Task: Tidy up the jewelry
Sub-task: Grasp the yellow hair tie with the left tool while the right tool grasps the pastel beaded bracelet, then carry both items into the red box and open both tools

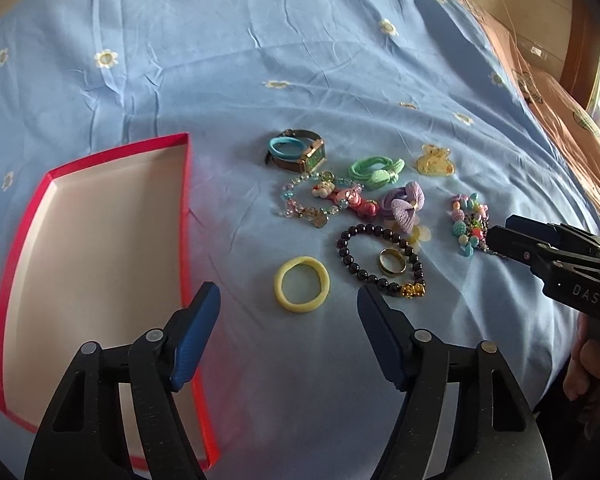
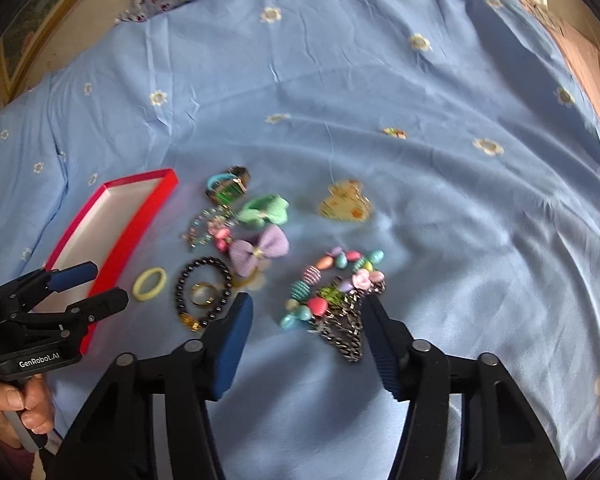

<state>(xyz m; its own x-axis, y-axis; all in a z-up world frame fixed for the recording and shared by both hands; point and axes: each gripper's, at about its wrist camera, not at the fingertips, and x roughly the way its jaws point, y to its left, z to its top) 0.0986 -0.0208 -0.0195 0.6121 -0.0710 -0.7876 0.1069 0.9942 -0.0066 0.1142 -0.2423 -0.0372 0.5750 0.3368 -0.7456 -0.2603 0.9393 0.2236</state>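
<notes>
In the lower middle of the right wrist view, your right tool (image 2: 306,320) stands wide open with the colourful bead bracelet (image 2: 332,288) between its two fingers, a little ahead; it holds nothing, and I cannot tell if the right finger touches the dark chain part. The bracelet runs from the tips toward the upper right. Your left tool (image 1: 288,300) is also wide and holds nothing, with the yellow hair band (image 1: 302,284) just ahead. The red box (image 1: 96,240) lies at the left of the frame, on the bed (image 1: 300,60), nearer to the left tool.
</notes>
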